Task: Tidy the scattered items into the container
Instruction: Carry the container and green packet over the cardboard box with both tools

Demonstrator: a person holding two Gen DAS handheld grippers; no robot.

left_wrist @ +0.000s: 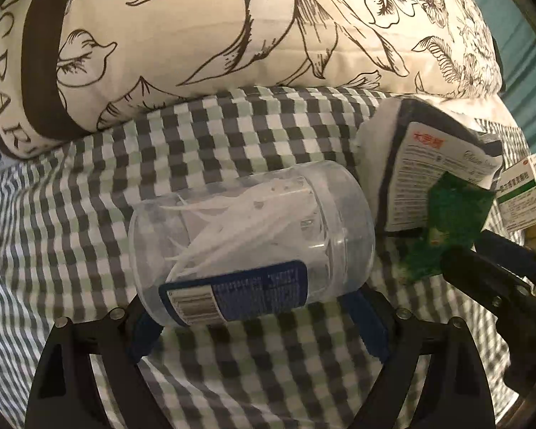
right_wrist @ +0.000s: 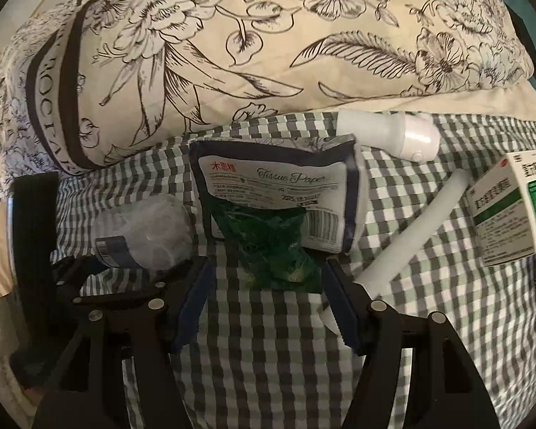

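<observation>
Lying sideways, clear plastic jar (left_wrist: 250, 239)

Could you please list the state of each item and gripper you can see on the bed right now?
clear jar: on its side, lid on, between the open left gripper fingers.
green packet: leaning on the tissue pack, ahead of the open right gripper.
tissue pack: lying flat.
medicine box: closed.
white tube: lying flat.
</observation>
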